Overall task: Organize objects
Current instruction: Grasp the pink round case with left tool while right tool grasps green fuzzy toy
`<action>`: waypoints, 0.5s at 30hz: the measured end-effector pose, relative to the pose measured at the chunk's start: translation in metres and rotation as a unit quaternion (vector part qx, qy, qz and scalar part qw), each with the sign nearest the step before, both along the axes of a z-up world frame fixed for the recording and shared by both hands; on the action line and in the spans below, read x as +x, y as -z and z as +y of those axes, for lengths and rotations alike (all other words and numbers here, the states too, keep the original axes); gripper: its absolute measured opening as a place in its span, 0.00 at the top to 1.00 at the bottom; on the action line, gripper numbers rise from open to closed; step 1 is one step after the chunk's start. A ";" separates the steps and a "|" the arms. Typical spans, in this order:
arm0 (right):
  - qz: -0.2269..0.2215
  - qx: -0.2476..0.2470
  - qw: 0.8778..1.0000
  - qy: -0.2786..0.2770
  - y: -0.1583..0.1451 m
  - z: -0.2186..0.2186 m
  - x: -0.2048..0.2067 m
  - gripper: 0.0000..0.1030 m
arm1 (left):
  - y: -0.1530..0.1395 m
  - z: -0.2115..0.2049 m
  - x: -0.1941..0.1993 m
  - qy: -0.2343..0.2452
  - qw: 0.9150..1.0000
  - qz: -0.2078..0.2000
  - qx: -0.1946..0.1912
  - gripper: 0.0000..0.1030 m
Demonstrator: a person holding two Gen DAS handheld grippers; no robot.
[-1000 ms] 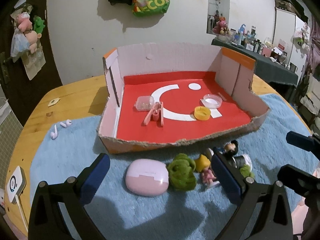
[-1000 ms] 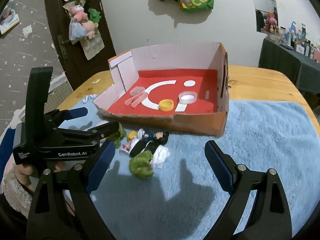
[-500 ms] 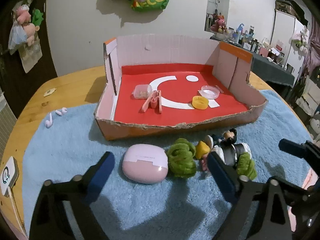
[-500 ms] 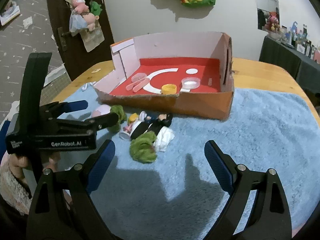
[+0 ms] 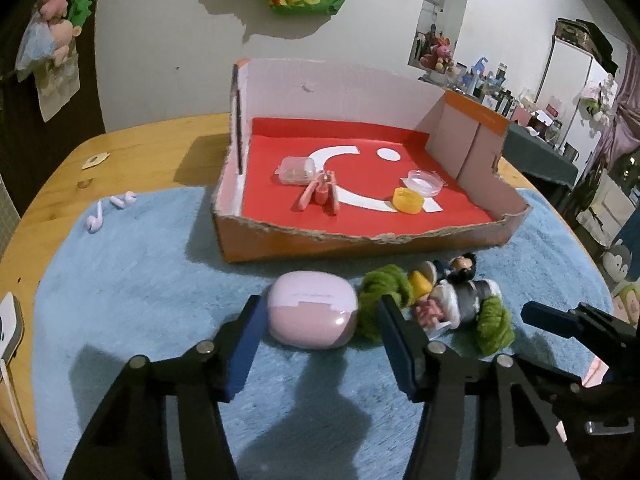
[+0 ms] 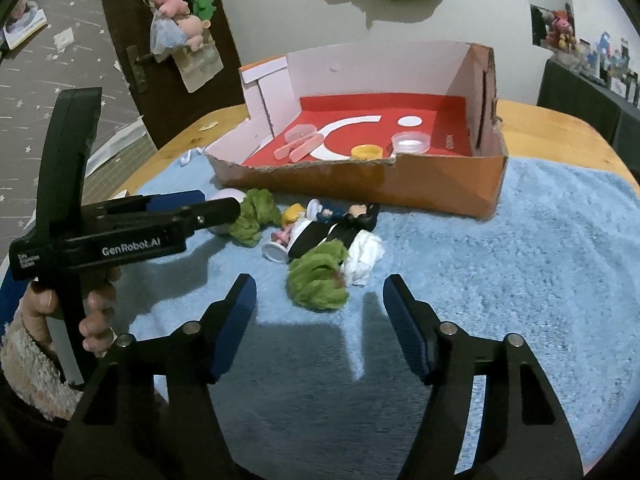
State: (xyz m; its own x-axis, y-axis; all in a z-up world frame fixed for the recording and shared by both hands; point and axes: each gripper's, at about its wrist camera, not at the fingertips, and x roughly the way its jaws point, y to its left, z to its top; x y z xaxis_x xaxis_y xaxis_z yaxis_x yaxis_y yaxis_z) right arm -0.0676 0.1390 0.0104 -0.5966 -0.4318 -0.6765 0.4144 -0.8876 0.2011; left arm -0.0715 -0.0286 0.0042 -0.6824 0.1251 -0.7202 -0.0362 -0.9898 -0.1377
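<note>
**Both hand-held grippers closing, nothing gripped yet**

Left wrist: the left hand-held gripper (image 5: 318,340) is closing around the pink case (image 5: 313,311) on the blue towel (image 5: 140,280); its right pad could snag the green tuft (image 5: 384,286) alongside.

Right wrist: the right hand-held gripper (image 6: 319,320) is closing short of the green clump (image 6: 320,276), empty. The figurines (image 6: 324,228) are tangled and hard to separate.

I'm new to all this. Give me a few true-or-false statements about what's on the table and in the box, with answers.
1. The pink case lies inside the box. False: it lies on the blue towel in front of the box.
2. A yellow cap lies in the box. True.
3. Two earbuds lie on the towel's left part. True.
4. The left claw has lifted the case. False: its jaws are closing, with the case ahead on the towel.
</note>
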 end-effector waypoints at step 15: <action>-0.022 -0.001 0.999 -0.031 0.012 -0.019 -0.009 0.56 | 0.013 -0.002 -0.007 0.016 1.000 -0.020 -0.007 0.48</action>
State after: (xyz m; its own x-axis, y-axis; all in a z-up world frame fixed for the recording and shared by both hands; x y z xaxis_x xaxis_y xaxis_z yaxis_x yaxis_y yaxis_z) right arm -0.0766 0.1201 -0.0015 -0.5388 -0.4689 -0.6999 0.4592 -0.8600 0.2227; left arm -0.0780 -0.0308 -0.0087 -0.6487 0.1359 -0.7488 -0.0632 -0.9901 -0.1250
